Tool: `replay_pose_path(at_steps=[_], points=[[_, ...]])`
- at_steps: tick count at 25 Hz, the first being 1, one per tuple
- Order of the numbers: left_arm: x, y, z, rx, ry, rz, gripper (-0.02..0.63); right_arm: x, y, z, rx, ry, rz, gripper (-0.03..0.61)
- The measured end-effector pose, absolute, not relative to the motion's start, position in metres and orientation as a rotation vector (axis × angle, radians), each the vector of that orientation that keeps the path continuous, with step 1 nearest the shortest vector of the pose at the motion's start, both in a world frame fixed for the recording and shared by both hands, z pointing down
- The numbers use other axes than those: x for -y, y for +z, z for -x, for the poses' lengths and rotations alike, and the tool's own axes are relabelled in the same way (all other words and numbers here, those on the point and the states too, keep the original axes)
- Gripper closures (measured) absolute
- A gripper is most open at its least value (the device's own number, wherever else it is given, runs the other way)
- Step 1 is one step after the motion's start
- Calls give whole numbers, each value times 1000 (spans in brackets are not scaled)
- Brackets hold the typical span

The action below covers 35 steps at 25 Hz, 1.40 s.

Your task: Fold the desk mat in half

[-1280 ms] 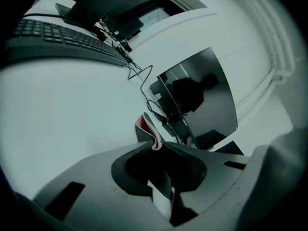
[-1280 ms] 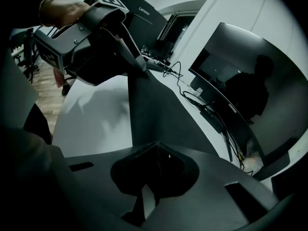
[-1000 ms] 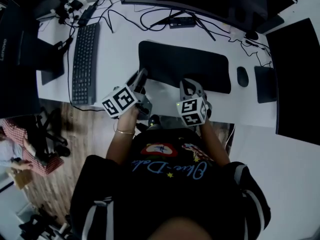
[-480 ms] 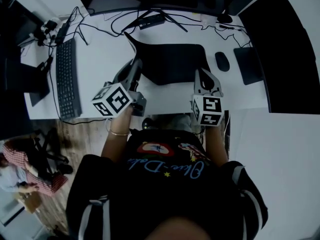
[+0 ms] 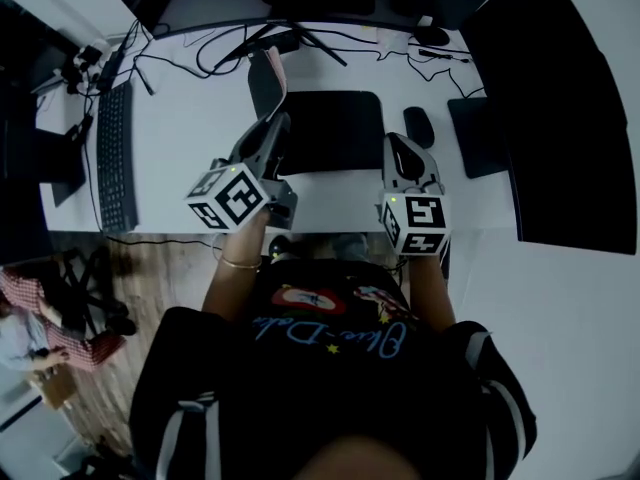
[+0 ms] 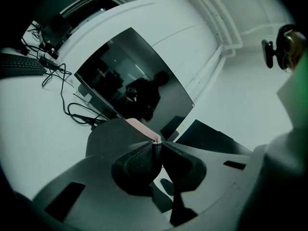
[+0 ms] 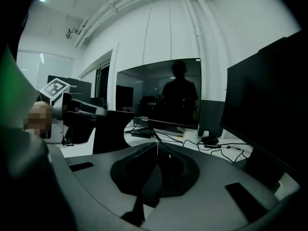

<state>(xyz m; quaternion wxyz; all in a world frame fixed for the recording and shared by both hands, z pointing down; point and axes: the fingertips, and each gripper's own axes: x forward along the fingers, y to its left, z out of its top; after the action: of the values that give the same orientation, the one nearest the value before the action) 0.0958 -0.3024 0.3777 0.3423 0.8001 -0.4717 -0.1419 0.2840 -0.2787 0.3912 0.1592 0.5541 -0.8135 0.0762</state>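
The black desk mat (image 5: 335, 133) lies on the white desk (image 5: 190, 148) in the head view. Its left end is lifted and curls up and over, showing a pinkish underside (image 5: 271, 74). My left gripper (image 5: 276, 134) is shut on that raised edge; in the left gripper view the mat's edge (image 6: 143, 128) sits pinched at the jaw tips of the left gripper (image 6: 156, 144). My right gripper (image 5: 397, 151) is shut beside the mat's right end, with nothing seen between its jaws. From the right gripper view (image 7: 157, 144) the raised mat (image 7: 109, 129) stands at the left.
A keyboard (image 5: 113, 158) lies at the left, a mouse (image 5: 418, 126) and a small dark pad (image 5: 476, 136) to the right of the mat. Cables (image 5: 205, 53) and a monitor stand (image 5: 300, 38) are behind it. A large dark screen (image 5: 550, 108) fills the right side.
The mat's left end has been lifted off the desk and carried to the right in my left gripper, so the flat part looks shorter. My right gripper now sits at the mat's right end.
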Motion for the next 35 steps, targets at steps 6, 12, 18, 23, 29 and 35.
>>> replay_pose_path(at_steps=[6, 12, 18, 23, 29, 35], points=[[309, 388, -149, 1233, -317, -2085, 574, 287, 391, -312, 2368, 227, -1526, 578], [313, 402, -190, 1268, -208, -2130, 574, 294, 397, -330, 2416, 252, -1451, 578], [309, 423, -227, 1325, -71, -2181, 575, 304, 404, -345, 2467, 240, -1358, 578], [302, 446, -252, 1335, 50, -2201, 575, 311, 400, -350, 2509, 220, -1309, 578], [292, 471, -271, 1324, 169, -2195, 575, 316, 404, -355, 2524, 227, -1264, 578], [285, 488, -281, 1314, 234, -2186, 575, 317, 403, -356, 2543, 230, -1234, 578]])
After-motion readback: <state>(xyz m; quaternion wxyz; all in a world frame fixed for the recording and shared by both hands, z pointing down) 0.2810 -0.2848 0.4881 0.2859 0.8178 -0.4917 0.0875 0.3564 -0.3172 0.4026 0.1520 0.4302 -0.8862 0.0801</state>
